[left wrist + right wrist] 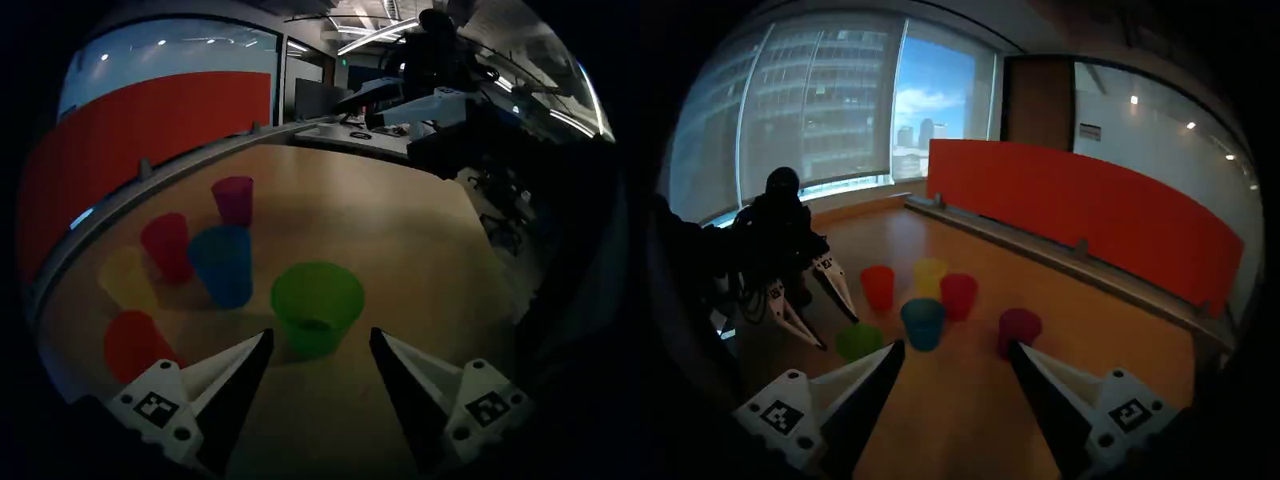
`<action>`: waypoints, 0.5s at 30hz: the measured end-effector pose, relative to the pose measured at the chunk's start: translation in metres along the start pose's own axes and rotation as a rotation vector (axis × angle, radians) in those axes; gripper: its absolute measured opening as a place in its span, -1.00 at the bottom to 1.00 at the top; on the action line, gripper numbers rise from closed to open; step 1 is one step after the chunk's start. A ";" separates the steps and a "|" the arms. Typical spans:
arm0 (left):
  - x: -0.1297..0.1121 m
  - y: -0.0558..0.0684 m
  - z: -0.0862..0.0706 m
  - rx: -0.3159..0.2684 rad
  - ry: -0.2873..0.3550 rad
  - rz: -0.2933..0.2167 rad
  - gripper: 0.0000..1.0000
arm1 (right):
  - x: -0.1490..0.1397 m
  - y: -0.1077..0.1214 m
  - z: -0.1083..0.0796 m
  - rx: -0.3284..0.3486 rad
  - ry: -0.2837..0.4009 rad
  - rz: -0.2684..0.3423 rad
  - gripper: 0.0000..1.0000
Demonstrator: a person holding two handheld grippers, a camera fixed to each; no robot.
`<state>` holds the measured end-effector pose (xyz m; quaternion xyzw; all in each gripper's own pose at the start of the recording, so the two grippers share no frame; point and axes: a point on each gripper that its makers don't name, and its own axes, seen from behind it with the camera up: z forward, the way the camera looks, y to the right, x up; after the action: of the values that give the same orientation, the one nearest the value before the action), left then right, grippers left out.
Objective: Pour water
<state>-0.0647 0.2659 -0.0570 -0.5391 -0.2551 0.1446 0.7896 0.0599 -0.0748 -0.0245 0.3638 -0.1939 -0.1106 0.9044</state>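
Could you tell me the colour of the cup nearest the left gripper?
A green cup, clearest in the left gripper view.

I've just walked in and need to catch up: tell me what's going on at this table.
A person holds a gripper in each hand over a wooden table that bears a green cup, a blue cup and four more. The left gripper is open and aimed at the green cup, which stands just ahead of its fingertips, untouched. The right gripper, also open, faces the cluster from the other side, the blue cup nearest ahead. Nothing is held and no pouring has begun.
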 end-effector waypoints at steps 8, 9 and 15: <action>-0.004 0.000 0.017 -0.003 -0.019 0.024 0.78 | -0.005 0.002 0.000 -0.003 -0.008 0.002 1.00; -0.003 -0.001 0.019 -0.003 -0.020 0.024 0.78 | -0.005 0.002 0.000 -0.004 -0.008 0.002 1.00; -0.002 -0.002 0.028 -0.002 -0.033 0.028 0.78 | -0.006 0.004 0.000 -0.004 -0.006 0.007 1.00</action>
<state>-0.0823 0.2860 -0.0474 -0.5410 -0.2608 0.1643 0.7825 0.0550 -0.0698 -0.0229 0.3611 -0.1974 -0.1090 0.9049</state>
